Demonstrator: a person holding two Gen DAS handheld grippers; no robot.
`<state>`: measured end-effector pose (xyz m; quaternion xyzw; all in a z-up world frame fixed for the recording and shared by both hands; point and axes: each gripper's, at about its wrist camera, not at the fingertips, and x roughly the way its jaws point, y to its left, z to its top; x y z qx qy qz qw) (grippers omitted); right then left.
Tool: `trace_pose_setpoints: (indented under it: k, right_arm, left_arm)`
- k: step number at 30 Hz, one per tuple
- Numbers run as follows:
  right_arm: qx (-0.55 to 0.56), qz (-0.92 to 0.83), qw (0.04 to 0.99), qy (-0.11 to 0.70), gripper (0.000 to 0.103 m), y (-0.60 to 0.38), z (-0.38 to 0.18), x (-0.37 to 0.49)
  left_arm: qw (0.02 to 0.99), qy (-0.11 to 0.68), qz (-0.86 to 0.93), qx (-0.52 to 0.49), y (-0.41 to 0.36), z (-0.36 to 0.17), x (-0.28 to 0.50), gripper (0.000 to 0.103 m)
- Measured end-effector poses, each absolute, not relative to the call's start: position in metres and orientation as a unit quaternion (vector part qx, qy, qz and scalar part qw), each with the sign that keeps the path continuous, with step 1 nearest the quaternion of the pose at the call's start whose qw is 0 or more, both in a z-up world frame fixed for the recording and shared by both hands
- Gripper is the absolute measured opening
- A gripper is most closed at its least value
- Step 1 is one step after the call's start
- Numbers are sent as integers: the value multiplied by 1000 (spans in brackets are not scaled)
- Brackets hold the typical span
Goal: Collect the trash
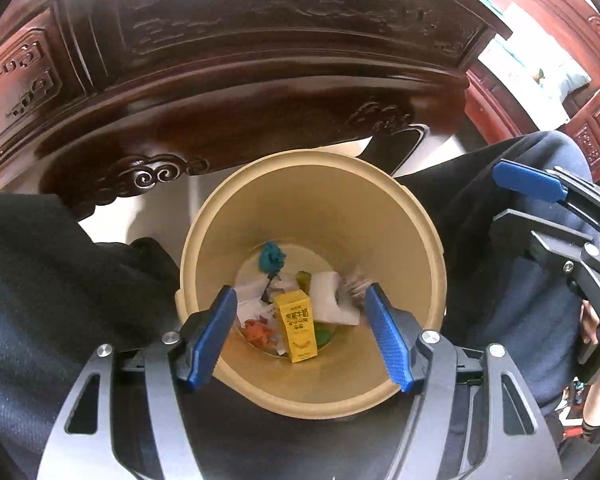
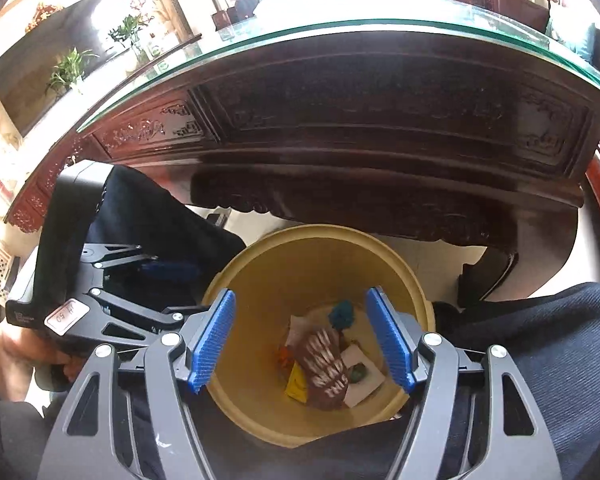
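Note:
A beige trash bin (image 1: 312, 176) stands on the floor between a person's knees, and both grippers hang over its mouth. My left gripper (image 1: 300, 292) is open with nothing between its blue fingers. At the bottom lie a yellow carton (image 1: 296, 326), a teal crumpled scrap (image 1: 271, 257), white tissue (image 1: 332, 300) and orange bits (image 1: 258, 332). My right gripper (image 2: 302, 294) is open too. Below it a brown wrapper with white stripes (image 2: 324, 368) shows blurred inside the bin (image 2: 268, 264), clear of the pads, over the yellow carton (image 2: 296, 386).
A dark carved wooden table (image 1: 220, 80) with a glass top (image 2: 340, 24) rises just behind the bin. Dark trouser legs (image 1: 60, 280) flank the bin on both sides. A hand (image 2: 4, 352) holds the left gripper's black body (image 2: 112, 312). Pale floor (image 1: 160, 220) shows beside the bin.

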<state>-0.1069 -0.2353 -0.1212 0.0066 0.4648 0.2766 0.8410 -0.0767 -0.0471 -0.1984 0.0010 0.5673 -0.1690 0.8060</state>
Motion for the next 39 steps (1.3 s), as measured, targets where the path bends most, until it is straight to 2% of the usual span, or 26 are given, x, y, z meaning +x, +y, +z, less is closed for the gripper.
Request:
trace_pose_setpoints:
  k: [8, 18, 20, 25, 26, 29, 33, 39]
  right_arm:
    - [-4, 275, 837, 473, 64, -233, -125, -109]
    - [2, 258, 858, 444, 73, -239, -117, -107]
    - [3, 253, 868, 428, 76, -238, -110, -106]
    - [-16, 242, 907, 346, 86, -238, -64, -94]
    - [-24, 231, 918, 322, 89, -238, -52, -91]
    - [-23, 202, 947, 250, 95, -235, -7, -75]
    - [-12, 177, 965, 194, 94, -224, 30, -58]
    - [-15, 166, 972, 163, 95, -206, 52, -35]
  left_arm:
    - [809, 563, -169, -5, -46, -195, -75, 66]
    - [830, 535, -157, -2, -41, -169, -72, 66]
    - [847, 513, -140, 8, -36, -152, -71, 69]
    - [906, 414, -89, -2, -16, -84, -58, 92]
    - [919, 387, -74, -3, -13, -69, -55, 100]
    - [949, 312, -32, -7, -8, -23, -42, 99]
    - [973, 229, 15, 4, -13, 22, -28, 99]
    - [981, 184, 52, 39, -29, 52, -12, 99]
